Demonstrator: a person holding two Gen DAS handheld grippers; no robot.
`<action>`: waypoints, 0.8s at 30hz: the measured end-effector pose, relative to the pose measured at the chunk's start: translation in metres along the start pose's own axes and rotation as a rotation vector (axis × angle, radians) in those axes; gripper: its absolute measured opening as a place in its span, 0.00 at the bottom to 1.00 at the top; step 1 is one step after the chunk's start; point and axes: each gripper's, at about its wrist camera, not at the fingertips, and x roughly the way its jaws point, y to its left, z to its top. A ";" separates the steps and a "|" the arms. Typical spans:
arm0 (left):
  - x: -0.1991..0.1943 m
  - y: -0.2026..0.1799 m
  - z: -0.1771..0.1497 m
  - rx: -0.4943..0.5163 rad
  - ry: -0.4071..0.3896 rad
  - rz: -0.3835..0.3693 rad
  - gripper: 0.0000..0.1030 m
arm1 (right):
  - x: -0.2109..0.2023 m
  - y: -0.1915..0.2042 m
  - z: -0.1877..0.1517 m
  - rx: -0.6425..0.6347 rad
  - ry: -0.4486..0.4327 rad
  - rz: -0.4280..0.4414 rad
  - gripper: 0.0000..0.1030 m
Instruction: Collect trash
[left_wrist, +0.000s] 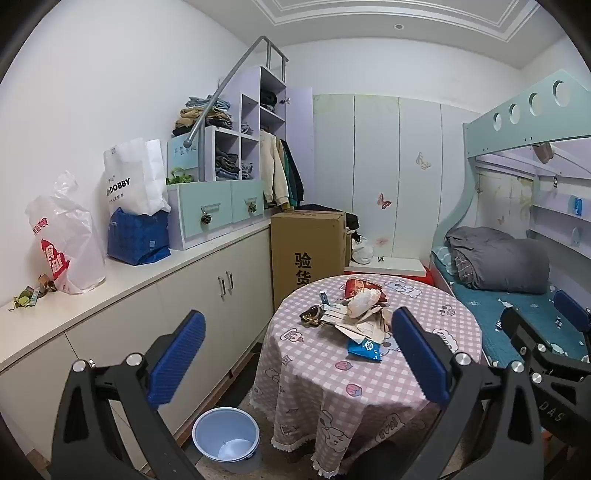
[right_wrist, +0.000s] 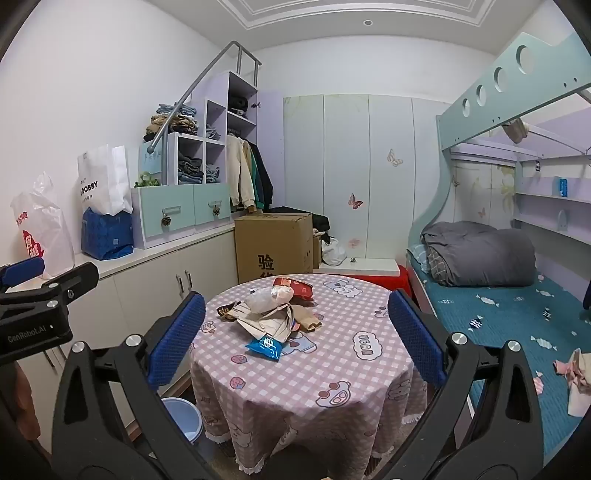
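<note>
Several crumpled wrappers (right_wrist: 275, 314) heaped on pink checked table (right_wrist: 332, 369)

Trash pile (right_wrist: 275, 314) on round table (right_wrist: 332, 373), bucket (left_wrist: 226, 437) left below.

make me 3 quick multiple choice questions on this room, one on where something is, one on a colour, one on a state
1. Where is the pale blue bin?
A. on the floor beside the round table
B. on the bed
C. on the counter

2. What colour is the packet nearest the table's front edge?
A. green
B. blue
C. yellow

3. How do the left gripper and right gripper stand?
A. both shut on trash
B. one holding a bag
C. both open, empty

Answers: 1 A, it stands at the tablecloth's foot; 2 B, blue wrapper; 3 C, pads wide apart, nothing between.
</note>
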 end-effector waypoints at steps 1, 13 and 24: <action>0.000 0.000 0.000 0.000 0.000 -0.002 0.96 | 0.000 0.000 0.000 -0.002 0.001 0.000 0.94; 0.001 -0.001 0.000 0.001 0.003 -0.004 0.96 | -0.001 0.002 0.001 -0.001 -0.004 0.002 0.94; 0.001 -0.011 -0.007 0.002 0.006 -0.010 0.96 | 0.001 0.001 -0.002 0.001 -0.004 0.000 0.94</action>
